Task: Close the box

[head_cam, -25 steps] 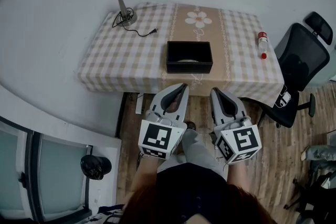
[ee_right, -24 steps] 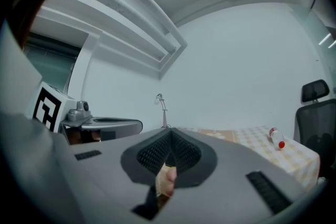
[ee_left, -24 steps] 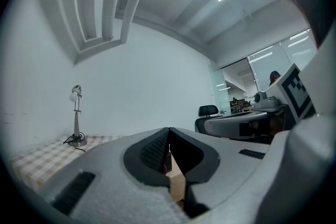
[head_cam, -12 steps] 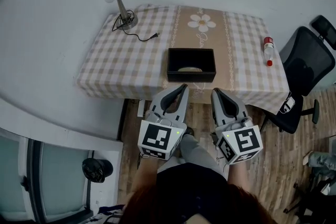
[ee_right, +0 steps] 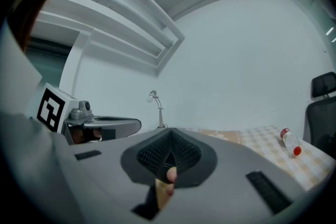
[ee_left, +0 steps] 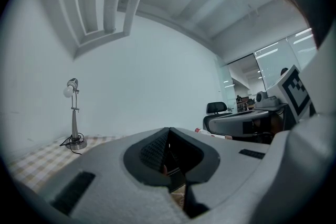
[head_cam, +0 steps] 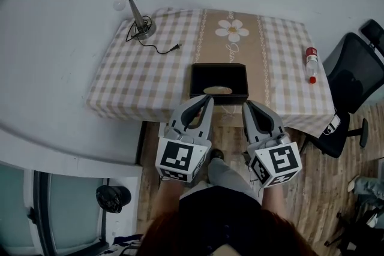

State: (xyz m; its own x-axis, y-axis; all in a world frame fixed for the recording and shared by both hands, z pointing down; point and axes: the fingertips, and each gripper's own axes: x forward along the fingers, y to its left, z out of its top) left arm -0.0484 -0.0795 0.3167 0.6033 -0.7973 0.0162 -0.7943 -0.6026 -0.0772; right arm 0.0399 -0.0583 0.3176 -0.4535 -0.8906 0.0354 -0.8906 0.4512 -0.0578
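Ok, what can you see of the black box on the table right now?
The black box is rectangular, matte and dark inside and out. Its top is open, with no lid in view. It sits flat on the checked tablecloth, close to the table edge nearest the person and roughly centred. A pale oval object lies inside against the near wall. Nothing visibly grips it.

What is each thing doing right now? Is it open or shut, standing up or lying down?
box: open on top, not closed yet.
lamp: standing up.
plug: lying loose, not plugged in.
bottle: lying on its side.
left gripper: shut, holding nothing.
right gripper: shut, holding nothing.
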